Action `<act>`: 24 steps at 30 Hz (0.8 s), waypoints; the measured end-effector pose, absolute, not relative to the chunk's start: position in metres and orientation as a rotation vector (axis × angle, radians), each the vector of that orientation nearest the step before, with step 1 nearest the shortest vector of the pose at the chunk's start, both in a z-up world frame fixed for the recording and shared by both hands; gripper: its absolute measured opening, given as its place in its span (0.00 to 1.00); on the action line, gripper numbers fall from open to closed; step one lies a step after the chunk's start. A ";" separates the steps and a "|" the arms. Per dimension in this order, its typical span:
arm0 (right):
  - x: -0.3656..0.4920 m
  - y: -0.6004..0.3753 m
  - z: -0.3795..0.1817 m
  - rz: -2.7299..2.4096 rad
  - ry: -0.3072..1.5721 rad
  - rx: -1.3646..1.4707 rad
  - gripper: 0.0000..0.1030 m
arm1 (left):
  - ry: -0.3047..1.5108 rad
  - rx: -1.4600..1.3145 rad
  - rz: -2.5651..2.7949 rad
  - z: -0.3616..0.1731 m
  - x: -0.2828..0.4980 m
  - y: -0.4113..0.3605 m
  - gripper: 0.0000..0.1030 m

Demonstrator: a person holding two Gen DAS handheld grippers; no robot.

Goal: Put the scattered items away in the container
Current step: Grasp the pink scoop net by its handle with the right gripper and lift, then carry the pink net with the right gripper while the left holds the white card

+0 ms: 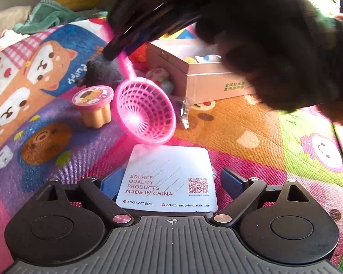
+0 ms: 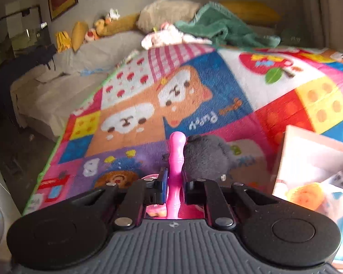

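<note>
The right gripper (image 2: 174,187) pinches the handle of the pink strainer (image 1: 146,111), whose basket hangs tilted above the play mat (image 1: 251,123). The left gripper (image 1: 169,182) has its fingers spread around a white card (image 1: 169,178) (printed side up). The white box (image 1: 208,77) sits at one o'clock from the basket, the pudding cup (image 1: 93,105) just beside it at nine

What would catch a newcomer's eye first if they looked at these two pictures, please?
Most striking is the bright pink strainer, lifted above the cartoon play mat with the right gripper shut on its handle. Just below it, a white card lies between the open fingers of the left gripper. Behind, an open white box already holds a few toys.
</note>
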State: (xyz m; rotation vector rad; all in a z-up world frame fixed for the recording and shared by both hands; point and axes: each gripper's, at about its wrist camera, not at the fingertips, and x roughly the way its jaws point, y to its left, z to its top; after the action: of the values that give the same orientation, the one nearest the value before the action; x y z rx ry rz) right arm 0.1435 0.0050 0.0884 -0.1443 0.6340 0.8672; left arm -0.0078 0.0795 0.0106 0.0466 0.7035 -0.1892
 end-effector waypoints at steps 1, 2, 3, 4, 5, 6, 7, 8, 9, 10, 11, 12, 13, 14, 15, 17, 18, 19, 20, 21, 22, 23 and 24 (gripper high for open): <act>0.135 -0.011 0.097 0.858 0.603 -0.143 0.12 | 0.705 0.050 -0.190 0.011 -0.007 0.079 0.92; 0.124 -0.029 0.105 0.835 0.557 -0.159 0.12 | 0.708 0.053 -0.193 0.011 -0.007 0.078 0.93; 0.112 -0.046 0.112 0.805 0.508 -0.183 0.12 | 0.709 0.050 -0.197 0.011 -0.006 0.076 0.93; 0.102 -0.059 0.116 0.782 0.473 -0.204 0.12 | 0.708 0.042 -0.204 0.011 -0.004 0.074 0.93; 0.092 -0.076 0.119 0.760 0.442 -0.223 0.12 | 0.708 0.033 -0.213 0.011 -0.003 0.072 0.94; 0.082 -0.091 0.119 0.742 0.424 -0.235 0.12 | 0.706 0.025 -0.223 0.011 -0.001 0.069 0.94; 0.074 -0.104 0.118 0.726 0.419 -0.247 0.12 | 0.704 0.021 -0.236 0.011 0.000 0.065 0.94; 0.067 -0.116 0.114 0.708 0.421 -0.271 0.12 | 0.702 0.020 -0.247 0.011 0.001 0.060 0.94; 0.058 -0.127 0.107 0.687 0.430 -0.300 0.12 | 0.701 0.022 -0.255 0.010 0.003 0.056 0.94; 0.051 -0.136 0.101 0.669 0.444 -0.324 0.12 | 0.700 0.024 -0.262 0.010 0.005 0.054 0.95; 0.045 -0.145 0.094 0.653 0.458 -0.339 0.12 | 0.701 0.027 -0.268 0.010 0.006 0.050 0.95; 0.037 -0.157 0.087 0.637 0.470 -0.344 0.14 | 0.703 0.035 -0.272 0.009 0.007 0.047 0.96; 0.031 -0.167 0.081 0.623 0.485 -0.339 0.18 | 0.706 0.042 -0.273 0.008 0.007 0.045 0.97; 0.028 -0.177 0.076 0.607 0.509 -0.325 0.19 | 0.708 0.045 -0.274 0.007 0.007 0.044 0.97; 0.025 -0.186 0.071 0.588 0.534 -0.303 0.20 | 0.708 0.042 -0.276 0.007 0.007 0.044 0.97; 0.021 -0.201 0.062 0.550 0.566 -0.263 0.32 | 0.707 0.036 -0.276 0.006 0.007 0.045 0.97; 0.019 -0.206 0.056 0.534 0.578 -0.252 0.35 | 0.707 0.038 -0.274 0.006 0.007 0.044 0.97; 0.018 -0.208 0.052 0.522 0.589 -0.246 0.36 | 0.708 0.041 -0.272 0.007 0.007 0.044 0.97; 0.018 -0.210 0.047 0.514 0.602 -0.244 0.36 | 0.709 0.045 -0.271 0.007 0.007 0.043 0.97; 0.018 -0.211 0.043 0.512 0.613 -0.244 0.36 | 0.710 0.049 -0.270 0.007 0.007 0.043 0.98; 0.019 -0.210 0.039 0.513 0.624 -0.246 0.36 | 0.710 0.052 -0.269 0.006 0.007 0.042 0.98; 0.020 -0.208 0.036 0.515 0.632 -0.250 0.36 | 0.711 0.055 -0.268 0.006 0.007 0.042 0.98; 0.020 -0.206 0.033 0.519 0.637 -0.256 0.36 | 0.711 0.056 -0.267 0.006 0.007 0.042 0.98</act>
State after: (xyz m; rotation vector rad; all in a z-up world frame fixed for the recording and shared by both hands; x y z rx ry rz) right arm 0.0200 -0.2061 0.0326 -0.2561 0.6370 0.5187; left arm 0.0066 0.0420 0.0061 0.0560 0.7112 -0.2671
